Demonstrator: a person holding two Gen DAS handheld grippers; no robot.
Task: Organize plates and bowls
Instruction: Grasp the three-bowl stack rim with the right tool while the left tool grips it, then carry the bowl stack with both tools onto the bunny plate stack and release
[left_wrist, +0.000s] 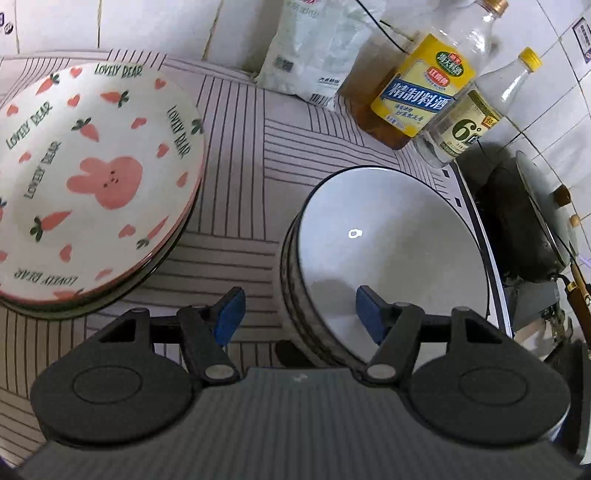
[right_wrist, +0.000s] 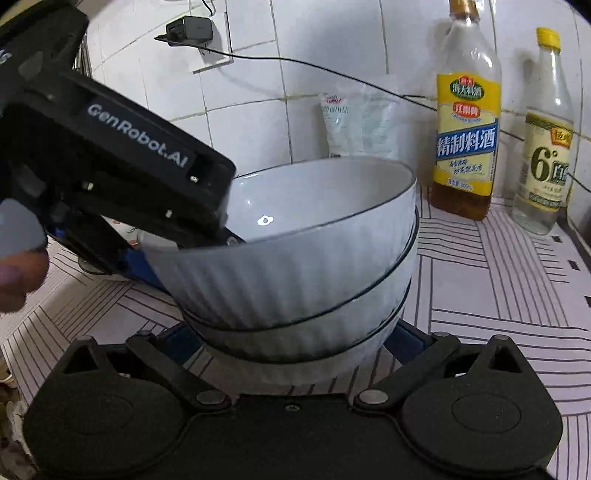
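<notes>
A stack of grey ribbed bowls (right_wrist: 295, 266) stands on the striped worktop (right_wrist: 498, 280), and both grippers meet at it; the left gripper (left_wrist: 297, 314) comes in from the stack's left side with its jaws open, one blue pad outside the wall and the other inside over the hollow of the top bowl (left_wrist: 399, 236), so the rim lies between them, not yet pinched; the right gripper (right_wrist: 291, 341) sits low at the near side of the stack, jaws spread wide to either side of the lowest bowl, whose foot lies straight ahead between them; whether its pads touch the bowl cannot be told, since the bowls cover the fingertips; the top bowl sits tilted, its left rim lower, under the left gripper; both grippers are about equally near, the left high on the rim and the right low at the base; well apart to the left lies a stack of rabbit-and-carrot plates (left_wrist: 92, 177); two bottles (right_wrist: 467, 147) and a white bag (right_wrist: 354, 122) stand behind by the tiled wall; the stack's far side is hidden, and a dark pan (left_wrist: 524, 221) at the right is cut off and unclear.
</notes>
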